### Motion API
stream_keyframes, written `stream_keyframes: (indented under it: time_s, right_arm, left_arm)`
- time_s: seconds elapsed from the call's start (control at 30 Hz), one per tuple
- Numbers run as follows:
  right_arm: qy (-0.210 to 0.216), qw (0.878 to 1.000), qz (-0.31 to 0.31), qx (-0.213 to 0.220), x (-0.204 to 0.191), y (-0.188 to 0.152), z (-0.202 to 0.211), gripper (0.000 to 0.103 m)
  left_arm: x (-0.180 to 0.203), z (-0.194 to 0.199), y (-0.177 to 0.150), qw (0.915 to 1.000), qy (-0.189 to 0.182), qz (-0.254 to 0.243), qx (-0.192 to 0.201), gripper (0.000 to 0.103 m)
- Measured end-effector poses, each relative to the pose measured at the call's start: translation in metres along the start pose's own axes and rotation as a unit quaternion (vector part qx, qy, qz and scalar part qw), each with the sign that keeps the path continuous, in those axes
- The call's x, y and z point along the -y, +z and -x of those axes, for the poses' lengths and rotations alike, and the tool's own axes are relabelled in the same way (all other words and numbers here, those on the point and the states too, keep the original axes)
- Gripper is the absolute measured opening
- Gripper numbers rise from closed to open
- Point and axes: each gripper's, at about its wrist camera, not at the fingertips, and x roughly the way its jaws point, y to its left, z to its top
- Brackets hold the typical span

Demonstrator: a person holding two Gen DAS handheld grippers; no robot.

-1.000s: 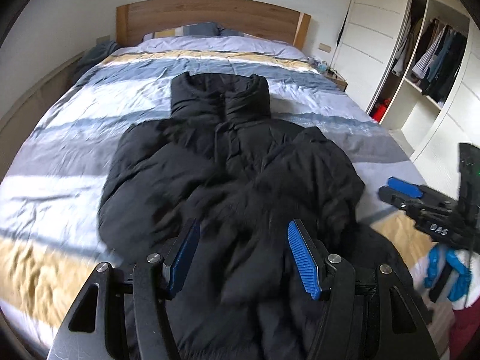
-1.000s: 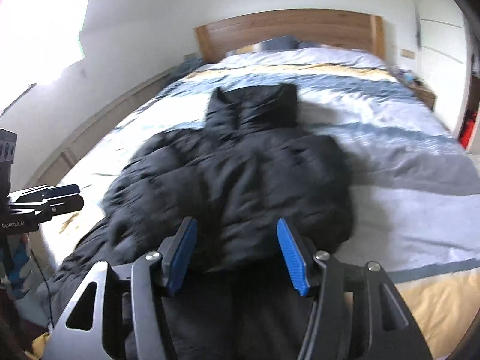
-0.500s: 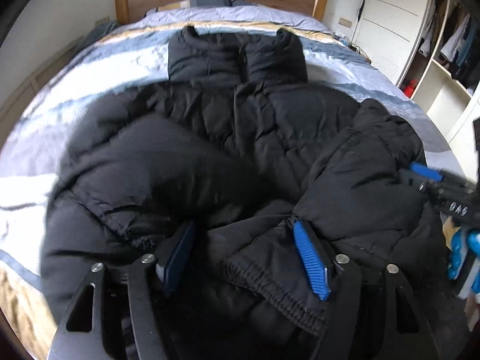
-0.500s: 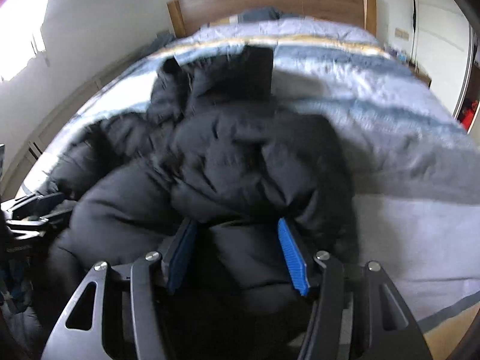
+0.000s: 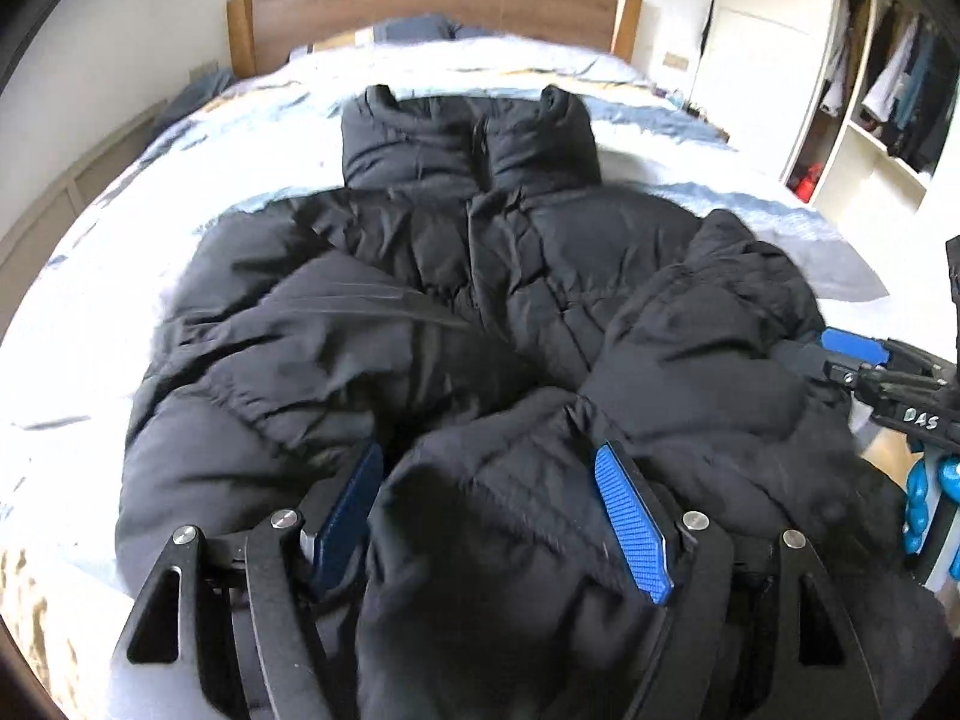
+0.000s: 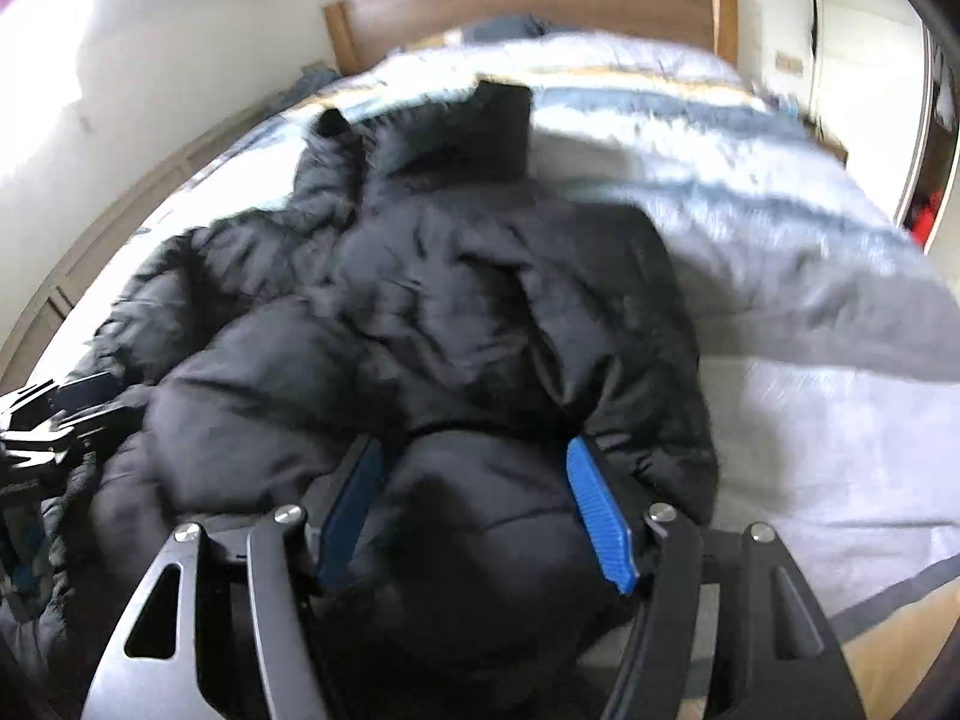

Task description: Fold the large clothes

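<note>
Your black puffer jacket [image 5: 480, 312] lies front-up across the striped bed [image 5: 120, 276], collar toward the wooden headboard [image 5: 432, 6], both sleeves folded in over the chest so the cuffs point back at you.

Your left gripper [image 5: 489, 510] sits low at the jacket's near edge. A padded fold of the jacket bulges up between its blue pads [image 5: 630, 522] — the jaws stand fairly wide and have just been opening. The fabric fills the gap and brushes the left pad, but whether the pads press on it you cannot tell from this view; it reads more as loose cloth between spread jaws than a pinch.

Your right gripper [image 6: 477, 504] is over the jacket's other near corner, the side nearer the wardrobe [image 5: 870, 96]. It too has jacket padding mounded between its pads, jaws moderately wide and just opened further, with bare bedcover right beside its outer finger. The view is blurred.

In the left wrist view the right gripper shows at the frame's right edge, its tip touching the folded sleeve; in the right wrist view the left gripper appears at the left edge against the jacket's side.
</note>
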Motion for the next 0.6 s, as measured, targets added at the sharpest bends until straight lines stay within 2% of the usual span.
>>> stream_keyframes:
  time_s: [0.07,0.13,0.2,0.33,0.6]
  right_arm:
    - [0.015,1.000,-0.002,0.005,-0.007,-0.007,0.010,0.063]
    - [0.025,1.000,-0.006,-0.011,-0.010,-0.018,0.005,0.063]
    - [0.016,0.999,-0.008,-0.043,-0.011,-0.032,-0.011,0.063]
    - [0.009,0.998,-0.027,-0.056,-0.008,-0.036,-0.012,0.063]
    - [-0.008,0.999,-0.020,-0.042,-0.013,-0.037,0.032,0.063]
  left_arm:
    - [0.001,0.002,-0.008,1.0000,-0.002,-0.001,-0.004,0.073]
    - [0.002,-0.008,-0.014,0.9998,-0.001,0.000,-0.020,0.074]
    - [0.005,-0.016,-0.019,0.9995,0.004,-0.006,-0.030,0.074]
    - [0.009,-0.018,-0.015,0.9993,0.010,-0.008,-0.036,0.074]
    - [0.002,0.030,-0.026,1.0000,0.008,0.005,0.000,0.072]
